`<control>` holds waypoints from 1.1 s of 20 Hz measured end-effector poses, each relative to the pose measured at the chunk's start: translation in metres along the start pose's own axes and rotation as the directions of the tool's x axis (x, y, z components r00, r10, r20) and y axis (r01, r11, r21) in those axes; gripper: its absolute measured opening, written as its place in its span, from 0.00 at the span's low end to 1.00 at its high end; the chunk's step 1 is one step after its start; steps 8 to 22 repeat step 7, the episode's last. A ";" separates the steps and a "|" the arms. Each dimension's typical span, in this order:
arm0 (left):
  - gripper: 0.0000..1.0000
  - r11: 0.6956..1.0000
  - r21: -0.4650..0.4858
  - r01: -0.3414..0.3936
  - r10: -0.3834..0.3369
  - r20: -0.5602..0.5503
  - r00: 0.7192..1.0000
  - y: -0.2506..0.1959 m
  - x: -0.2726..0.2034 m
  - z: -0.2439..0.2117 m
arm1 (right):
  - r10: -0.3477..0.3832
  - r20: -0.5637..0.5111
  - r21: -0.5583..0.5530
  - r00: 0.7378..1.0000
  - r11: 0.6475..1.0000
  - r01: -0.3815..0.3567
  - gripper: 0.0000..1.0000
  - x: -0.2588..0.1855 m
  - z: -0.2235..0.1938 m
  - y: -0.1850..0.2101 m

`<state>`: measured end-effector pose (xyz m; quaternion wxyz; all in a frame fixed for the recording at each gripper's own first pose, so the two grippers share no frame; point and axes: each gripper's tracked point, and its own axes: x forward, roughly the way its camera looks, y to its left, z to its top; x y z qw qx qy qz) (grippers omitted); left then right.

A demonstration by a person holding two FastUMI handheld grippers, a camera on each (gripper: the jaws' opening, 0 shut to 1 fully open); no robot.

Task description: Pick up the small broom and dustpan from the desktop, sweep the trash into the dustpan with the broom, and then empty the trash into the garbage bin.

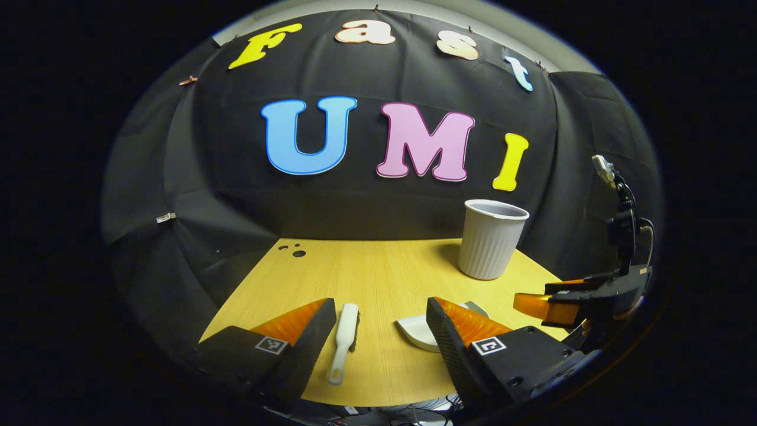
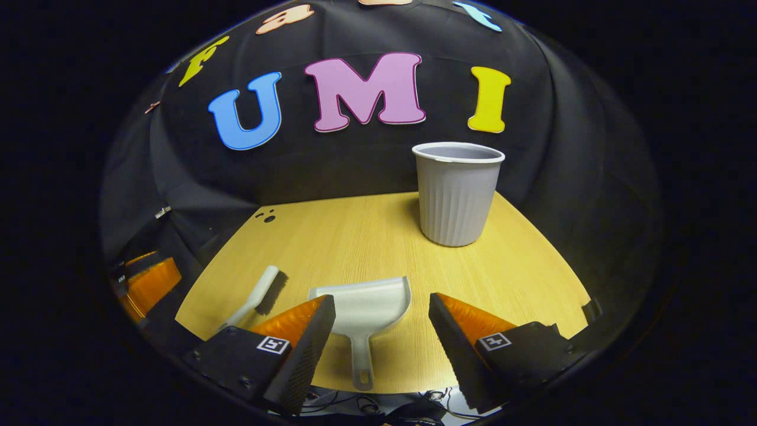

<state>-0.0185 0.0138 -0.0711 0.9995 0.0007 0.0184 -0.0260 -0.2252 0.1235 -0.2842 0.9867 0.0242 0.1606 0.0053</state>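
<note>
In the left gripper view, the left claw is spread wide apart and grips nothing. It hangs over the near edge of the yellow wooden tabletop. The small white broom lies flat on the tabletop between the two fingers, closer to the finger on the left of the view. Its handle points toward the camera and its dark bristles face to the right. A part of the white dustpan peeks out just behind the other finger. The pale ribbed garbage bin stands upright farther back on the right side of the tabletop. A few small dark bits of trash lie near the far left corner, well apart from the broom. At the right edge of this view the other claw shows from the side, and I cannot tell its state from here.

In the right gripper view, the right claw is also spread wide and grips nothing. The dustpan lies flat between its fingers, with the handle pointing toward the camera and the wide mouth pointing away. The broom lies to the left of the dustpan, near it but not touching. The garbage bin stands behind the dustpan, a little to the right. The trash sits at the far left corner of the tabletop
</note>
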 end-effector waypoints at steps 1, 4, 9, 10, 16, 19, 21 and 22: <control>0.97 1.000 0.002 -0.007 0.007 0.011 1.000 -0.001 -0.004 0.000 | 0.003 0.008 -0.009 1.000 1.000 -0.003 0.99 -0.006 -0.004 -0.001; 0.96 1.000 0.016 -0.010 0.010 -0.005 1.000 -0.011 -0.012 -0.016 | -0.004 -0.020 0.000 1.000 1.000 0.004 0.99 -0.022 -0.020 -0.011; 0.97 0.999 0.012 0.036 -0.036 -0.049 0.998 -0.027 -0.019 -0.032 | -0.006 -0.030 0.023 1.000 1.000 0.006 0.99 -0.026 -0.026 -0.012; 0.97 0.999 0.012 0.036 -0.036 -0.049 0.998 -0.027 -0.019 -0.032 | -0.006 -0.030 0.023 1.000 1.000 0.006 0.99 -0.026 -0.026 -0.012; 0.97 0.999 0.012 0.036 -0.036 -0.049 0.998 -0.027 -0.019 -0.032 | -0.006 -0.030 0.023 1.000 1.000 0.006 0.99 -0.026 -0.026 -0.012; 0.97 0.999 0.012 0.036 -0.036 -0.049 0.998 -0.027 -0.019 -0.032 | -0.006 -0.030 0.023 1.000 1.000 0.006 0.99 -0.026 -0.026 -0.012; 0.97 0.999 0.012 0.036 -0.036 -0.049 0.998 -0.027 -0.019 -0.032 | -0.006 -0.030 0.023 1.000 1.000 0.006 0.99 -0.026 -0.026 -0.012; 0.97 0.999 0.012 0.036 -0.036 -0.049 0.998 -0.027 -0.019 -0.032 | -0.006 -0.030 0.023 1.000 1.000 0.006 0.99 -0.026 -0.026 -0.012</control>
